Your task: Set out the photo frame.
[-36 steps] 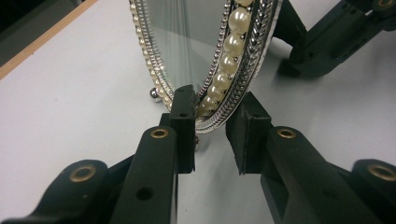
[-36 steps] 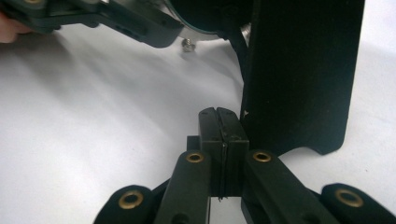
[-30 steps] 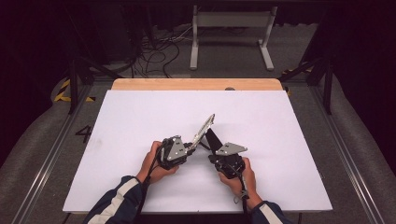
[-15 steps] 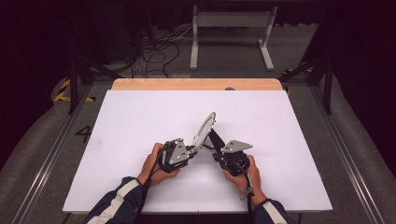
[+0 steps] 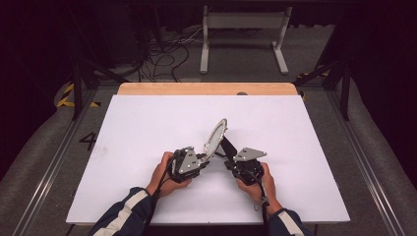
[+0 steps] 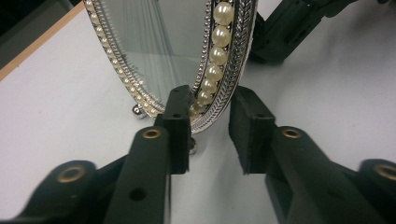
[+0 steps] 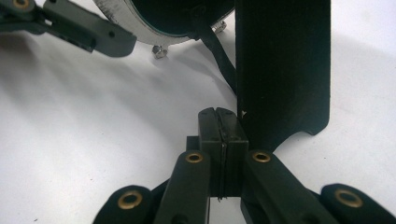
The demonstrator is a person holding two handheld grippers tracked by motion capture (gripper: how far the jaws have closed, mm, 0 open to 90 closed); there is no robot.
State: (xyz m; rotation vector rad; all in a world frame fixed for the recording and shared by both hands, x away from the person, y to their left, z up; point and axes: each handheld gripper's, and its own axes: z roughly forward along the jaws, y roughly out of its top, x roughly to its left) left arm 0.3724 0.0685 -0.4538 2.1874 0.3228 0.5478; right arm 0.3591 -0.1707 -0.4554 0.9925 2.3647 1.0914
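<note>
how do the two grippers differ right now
The left gripper has its jaws parted around the mirror's pearl rim, having just been opening; the right gripper is shut with nothing between its jaws, beside the black stand. Both sit low on the white table.

The high view was evenly lit on the white table (image 5: 147, 128), while the floor and room around it sank into near black. Soft shadows lay beside the hands. In the left gripper view the mirror (image 6: 159, 51) carried streaky glare, and the nearest jaw parts were blurred. The right gripper view showed grey shadows, perhaps from overhead light, with soft edges.
</note>
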